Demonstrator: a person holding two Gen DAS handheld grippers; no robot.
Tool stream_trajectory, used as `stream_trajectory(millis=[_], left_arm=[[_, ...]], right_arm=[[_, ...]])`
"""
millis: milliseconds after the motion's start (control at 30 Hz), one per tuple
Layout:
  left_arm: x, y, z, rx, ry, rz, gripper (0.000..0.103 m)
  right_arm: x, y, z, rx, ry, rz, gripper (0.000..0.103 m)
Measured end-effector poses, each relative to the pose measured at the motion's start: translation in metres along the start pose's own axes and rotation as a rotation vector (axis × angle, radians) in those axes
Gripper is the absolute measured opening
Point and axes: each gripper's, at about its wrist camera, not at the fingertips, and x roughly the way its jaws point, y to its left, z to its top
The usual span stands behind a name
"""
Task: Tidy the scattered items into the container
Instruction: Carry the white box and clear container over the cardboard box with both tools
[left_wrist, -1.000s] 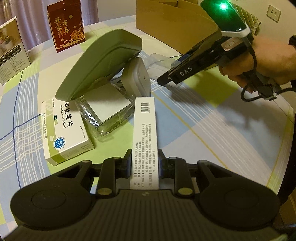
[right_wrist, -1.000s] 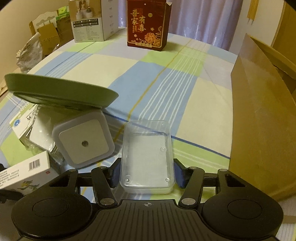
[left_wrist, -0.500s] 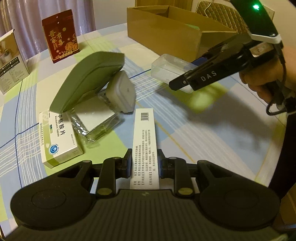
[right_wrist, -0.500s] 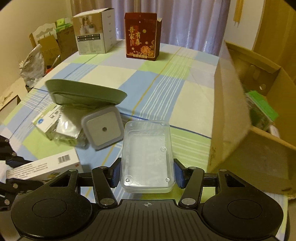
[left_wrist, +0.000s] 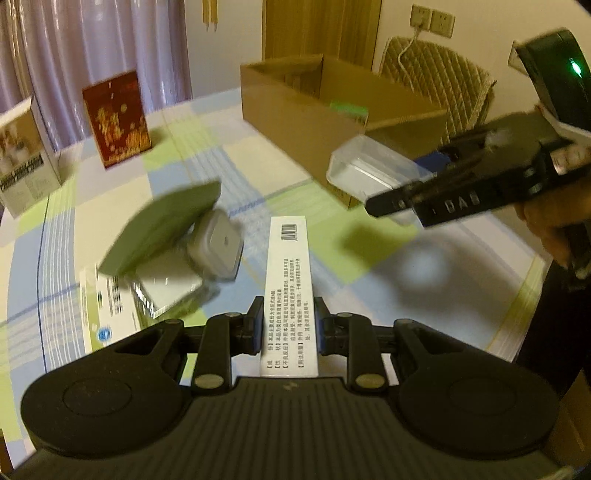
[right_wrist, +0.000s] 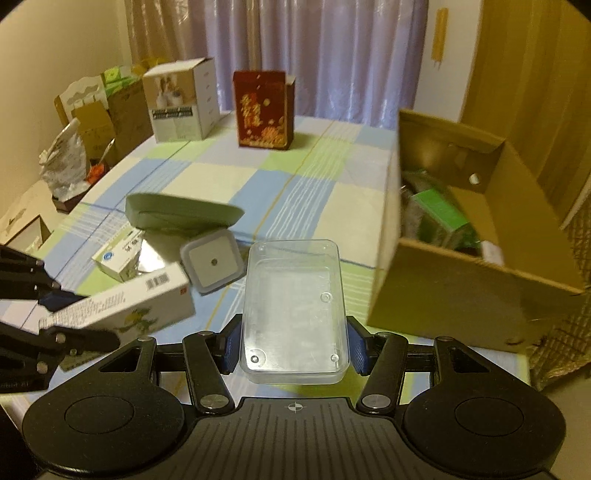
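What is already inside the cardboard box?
In the cardboard box, a green package lies among darker, blurred items I cannot identify. The near wall hides the bottom and anything lower.

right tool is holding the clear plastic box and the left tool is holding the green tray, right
Half right. The right tool does grip the clear plastic box, but the left tool holds a long white carton. In the left wrist view the green tray rests on the pile.
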Motion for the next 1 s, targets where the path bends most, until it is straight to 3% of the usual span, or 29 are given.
stream_trajectory(millis=[300,600,800,1000], left_arm=[[-0.01,-0.027,0.059,-0.012,-0.067,-0.017,0.021],[0.02,-0.058,0.119,0.023,-0.097,-0.047,0.021],[0.061,-0.076,0.15,0.061,-0.069,-0.054,0.021],[0.095,-0.08,0.166,0.112,0.014,-0.023,0.021]], right_arm=[[-0.041,-0.04,0.02,0.049,-0.047,-0.078,0.058],[-0.05,-0.098,0.034,0.087,-0.072,-0.145,0.058],[-0.041,-0.137,0.037,0.113,-0.073,-0.181,0.058],[-0.027,-0.16,0.036,0.124,-0.07,-0.182,0.058]])
